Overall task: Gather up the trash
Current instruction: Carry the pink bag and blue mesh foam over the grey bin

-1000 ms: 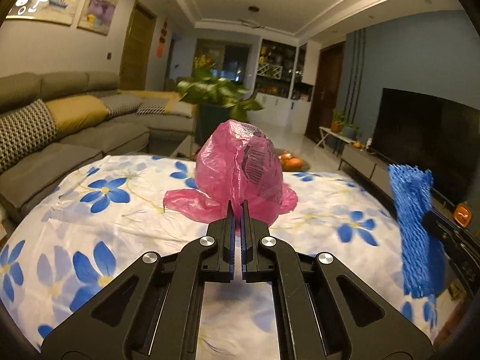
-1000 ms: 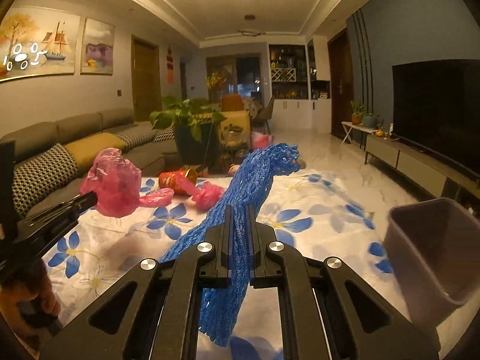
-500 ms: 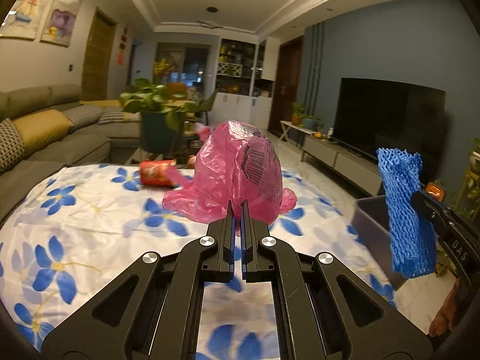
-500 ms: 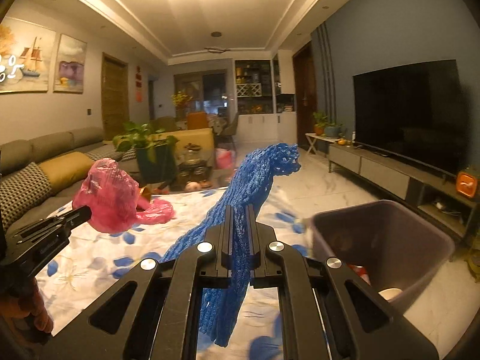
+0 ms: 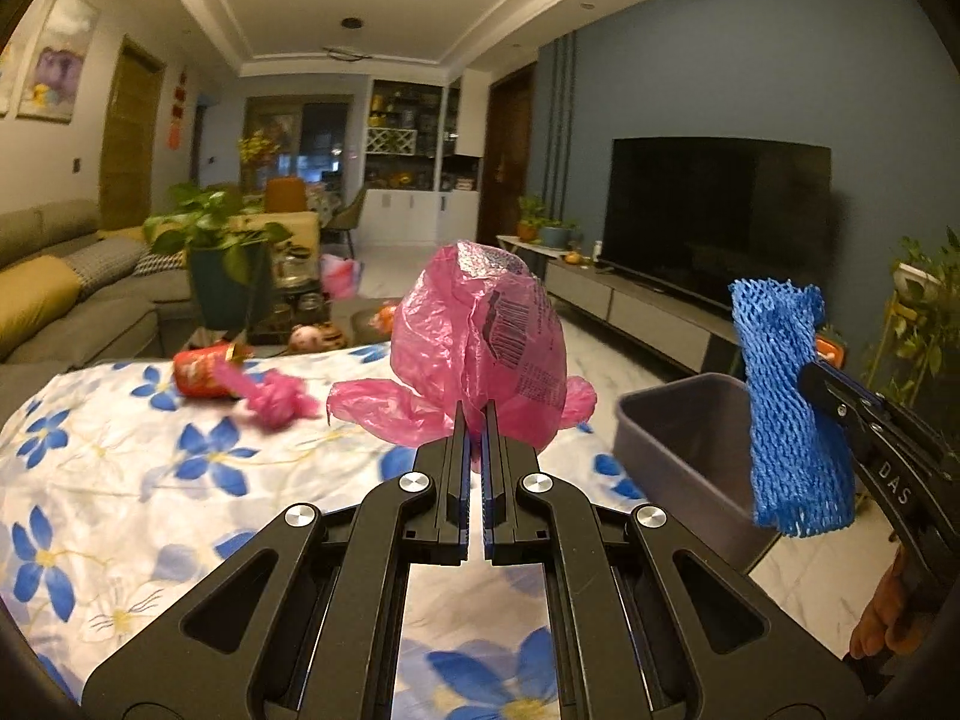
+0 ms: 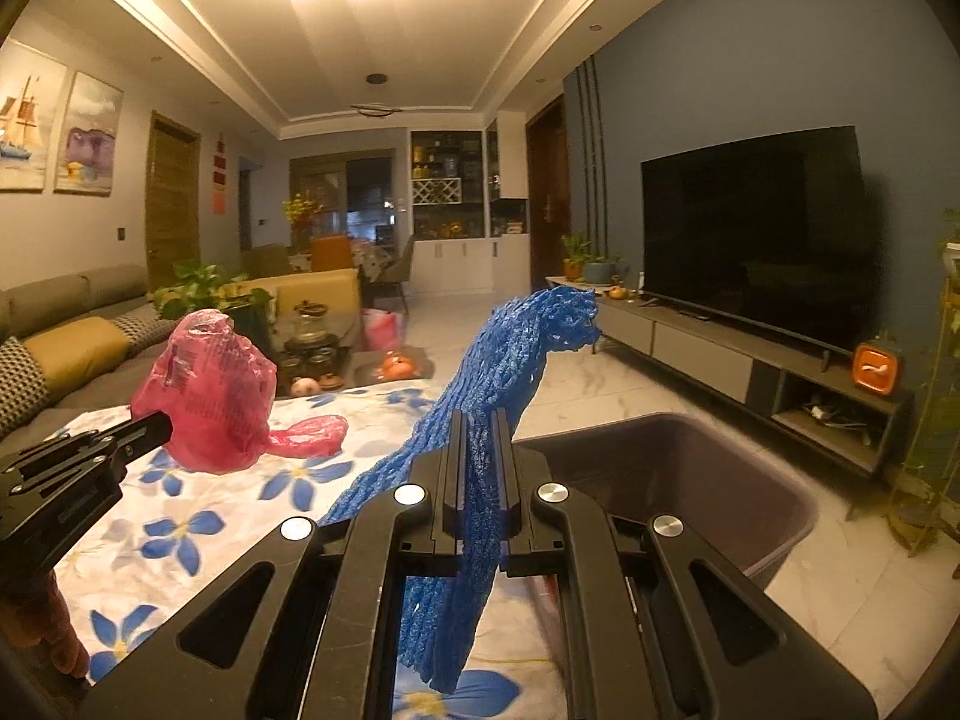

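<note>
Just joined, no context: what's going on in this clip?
A person is clearing trash off a flowered tablecloth with two handheld grippers. The left gripper is shut on a pink plastic bag, the right gripper on a blue foam net. Both are held up beside the grey bin; nothing dropped yet. A red can and pink wad remain.

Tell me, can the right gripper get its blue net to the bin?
Probably yes. The right gripper holds the net beside the open bin, with nothing in between.
</note>
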Demonstrator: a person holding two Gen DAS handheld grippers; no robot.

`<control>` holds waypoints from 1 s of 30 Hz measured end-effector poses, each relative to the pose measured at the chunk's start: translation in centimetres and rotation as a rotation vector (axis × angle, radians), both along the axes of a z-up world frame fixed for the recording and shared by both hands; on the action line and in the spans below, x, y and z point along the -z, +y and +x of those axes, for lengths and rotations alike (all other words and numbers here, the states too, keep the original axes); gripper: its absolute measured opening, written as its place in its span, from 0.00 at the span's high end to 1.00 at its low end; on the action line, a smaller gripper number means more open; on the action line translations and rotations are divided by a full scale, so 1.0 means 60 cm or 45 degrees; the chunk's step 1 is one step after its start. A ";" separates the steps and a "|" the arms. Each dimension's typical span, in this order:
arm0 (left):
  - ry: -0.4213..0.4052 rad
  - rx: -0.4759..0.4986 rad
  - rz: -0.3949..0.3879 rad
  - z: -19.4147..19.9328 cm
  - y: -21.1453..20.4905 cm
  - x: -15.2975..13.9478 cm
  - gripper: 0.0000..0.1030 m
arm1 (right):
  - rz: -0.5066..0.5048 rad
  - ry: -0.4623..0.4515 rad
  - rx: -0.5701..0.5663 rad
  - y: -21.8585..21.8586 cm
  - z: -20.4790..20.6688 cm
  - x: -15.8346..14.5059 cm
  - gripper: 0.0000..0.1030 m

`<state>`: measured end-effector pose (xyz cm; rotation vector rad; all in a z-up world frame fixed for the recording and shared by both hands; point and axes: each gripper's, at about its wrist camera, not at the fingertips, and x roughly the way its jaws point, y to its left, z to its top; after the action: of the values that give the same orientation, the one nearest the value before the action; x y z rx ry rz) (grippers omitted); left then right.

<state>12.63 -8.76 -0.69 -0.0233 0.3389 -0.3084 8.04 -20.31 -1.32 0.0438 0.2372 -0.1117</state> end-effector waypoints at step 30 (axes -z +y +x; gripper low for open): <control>0.000 0.289 0.065 0.088 -0.209 0.026 0.98 | -0.032 -0.013 0.245 -0.108 0.018 0.033 0.92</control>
<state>17.90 -21.31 -2.25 0.0657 0.3499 -0.5245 9.11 -26.80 -3.28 0.0423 0.2212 -0.3060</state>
